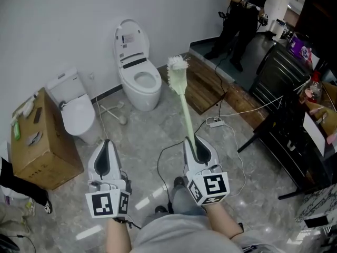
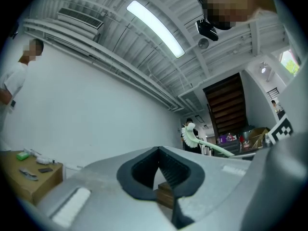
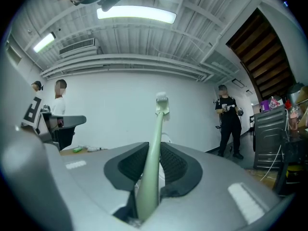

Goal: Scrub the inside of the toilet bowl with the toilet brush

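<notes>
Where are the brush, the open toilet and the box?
brush [image 1: 184,108], head view, on the middle of its handle
open toilet [image 1: 141,98], head view, on the bowl's front wall
box [image 1: 50,157], head view, on its side face

The head camera looked steeply down onto the left gripper [image 1: 107,144], the right gripper [image 1: 194,144] and the floor [image 1: 152,136], with the toilet [image 1: 141,94] farther ahead. Each gripper camera sat close behind its own jaws, facing forward and upward at the white wall [image 2: 96,109] and ceiling [image 2: 144,47]. All three views shared the toilet brush [image 1: 185,112]; head and right gripper views shared a person in black [image 1: 241,15].
</notes>
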Motion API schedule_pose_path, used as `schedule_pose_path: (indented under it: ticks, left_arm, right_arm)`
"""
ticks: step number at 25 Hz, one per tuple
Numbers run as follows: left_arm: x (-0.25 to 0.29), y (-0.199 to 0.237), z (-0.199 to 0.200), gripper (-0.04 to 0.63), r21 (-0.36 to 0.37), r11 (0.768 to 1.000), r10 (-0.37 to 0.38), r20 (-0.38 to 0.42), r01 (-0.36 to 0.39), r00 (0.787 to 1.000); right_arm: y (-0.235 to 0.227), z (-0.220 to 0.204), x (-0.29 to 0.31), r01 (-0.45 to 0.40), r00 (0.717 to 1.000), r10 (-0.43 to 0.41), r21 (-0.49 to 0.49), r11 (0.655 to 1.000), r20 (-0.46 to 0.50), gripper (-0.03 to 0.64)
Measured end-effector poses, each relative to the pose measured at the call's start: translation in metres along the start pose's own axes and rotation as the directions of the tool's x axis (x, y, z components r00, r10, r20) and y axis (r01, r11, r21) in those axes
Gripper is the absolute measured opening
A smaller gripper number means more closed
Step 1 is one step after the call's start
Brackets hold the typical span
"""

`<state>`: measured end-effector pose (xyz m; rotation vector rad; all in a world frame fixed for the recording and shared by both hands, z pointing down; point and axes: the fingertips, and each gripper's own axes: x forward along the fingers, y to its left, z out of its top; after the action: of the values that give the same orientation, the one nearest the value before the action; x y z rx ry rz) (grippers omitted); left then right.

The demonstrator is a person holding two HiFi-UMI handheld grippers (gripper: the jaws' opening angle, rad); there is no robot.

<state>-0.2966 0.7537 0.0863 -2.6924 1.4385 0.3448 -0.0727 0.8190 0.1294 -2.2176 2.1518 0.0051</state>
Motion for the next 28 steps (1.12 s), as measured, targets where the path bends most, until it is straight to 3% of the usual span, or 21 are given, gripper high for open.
schedule_pose_path:
  ticks: [12,28]
  left_arm:
    - [0.068,0.023,-0.011,0.005,0.001,0.999,0.037,0.017,-0.037,0.999]
    - [0.203,0.021,-0.022,0.005,0.036,0.993,0.107,0.062,-0.109,0.992]
  right_arm:
    - [-0.019,0.000,0.080,-0.042,0.999,0.042,-0.002,0.999,0.000,0.077]
    - [-0.095,0.012,0.215,-0.114,0.993,0.114,0.012,0.993,0.023,0.077]
